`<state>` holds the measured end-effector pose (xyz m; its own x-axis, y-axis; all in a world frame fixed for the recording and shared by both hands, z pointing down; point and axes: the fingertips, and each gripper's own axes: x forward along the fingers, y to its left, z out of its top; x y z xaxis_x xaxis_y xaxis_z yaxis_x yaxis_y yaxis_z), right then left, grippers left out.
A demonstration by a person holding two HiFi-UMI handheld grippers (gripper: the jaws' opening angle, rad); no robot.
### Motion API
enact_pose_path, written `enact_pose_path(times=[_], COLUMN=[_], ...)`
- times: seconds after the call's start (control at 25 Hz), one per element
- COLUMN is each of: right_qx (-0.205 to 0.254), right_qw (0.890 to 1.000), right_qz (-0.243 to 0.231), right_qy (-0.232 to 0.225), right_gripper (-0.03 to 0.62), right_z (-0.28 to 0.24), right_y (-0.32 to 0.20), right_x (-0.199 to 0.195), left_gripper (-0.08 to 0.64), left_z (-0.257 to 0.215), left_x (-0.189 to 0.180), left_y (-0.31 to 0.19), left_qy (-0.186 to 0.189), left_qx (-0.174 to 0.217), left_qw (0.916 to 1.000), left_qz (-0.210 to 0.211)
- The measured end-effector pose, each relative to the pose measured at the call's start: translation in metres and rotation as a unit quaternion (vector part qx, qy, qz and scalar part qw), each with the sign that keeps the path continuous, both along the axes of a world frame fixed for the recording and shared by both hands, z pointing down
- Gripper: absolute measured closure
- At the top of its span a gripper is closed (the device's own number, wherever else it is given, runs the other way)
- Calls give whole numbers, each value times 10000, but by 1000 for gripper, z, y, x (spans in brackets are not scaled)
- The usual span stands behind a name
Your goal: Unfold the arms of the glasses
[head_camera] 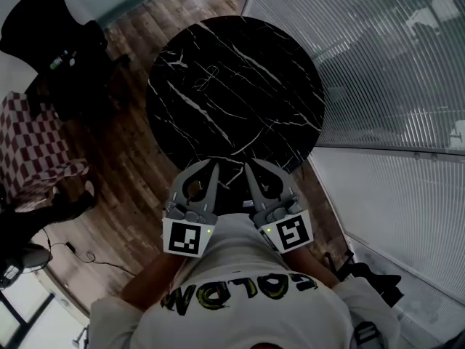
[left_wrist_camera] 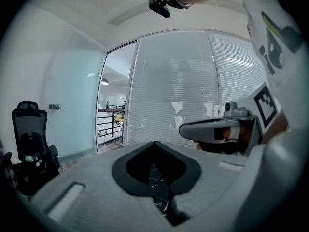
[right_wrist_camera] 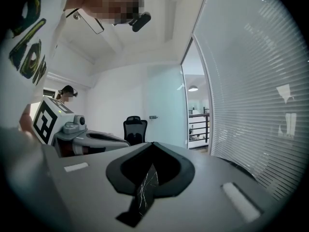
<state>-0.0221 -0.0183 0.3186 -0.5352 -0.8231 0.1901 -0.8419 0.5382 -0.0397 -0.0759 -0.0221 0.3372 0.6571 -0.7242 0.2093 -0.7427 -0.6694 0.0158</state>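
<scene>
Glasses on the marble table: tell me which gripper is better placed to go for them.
Left, narrowly. The glasses lie left of centre on the table, more in line with the left gripper than the right gripper. Both are shut, empty and held at the near edge.

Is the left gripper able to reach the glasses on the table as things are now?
Probably yes. The glasses lie on the table, a little past its middle, and nothing stands between them and the left gripper at the near edge. Its jaws are shut, so they would have to open first.
</scene>
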Motion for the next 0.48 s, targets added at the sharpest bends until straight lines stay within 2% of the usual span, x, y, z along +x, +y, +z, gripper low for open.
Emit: enact_pose_path(times=[0.36, 0.48], right_qx=[-232, -276], right_qw=[9993, 9992], right_qz=[-254, -288], right_qy=[-110, -56], right_gripper=[591, 591], right_z=[26, 44], right_y=[-21, -37], right_x=[16, 26], left_gripper=[537, 537], left_z=[34, 58], left_x=[15, 13], left_y=[-24, -43], left_qy=[-151, -377], left_qx=[-270, -271], left_qw=[9991, 9981], left_qz=[-294, -394])
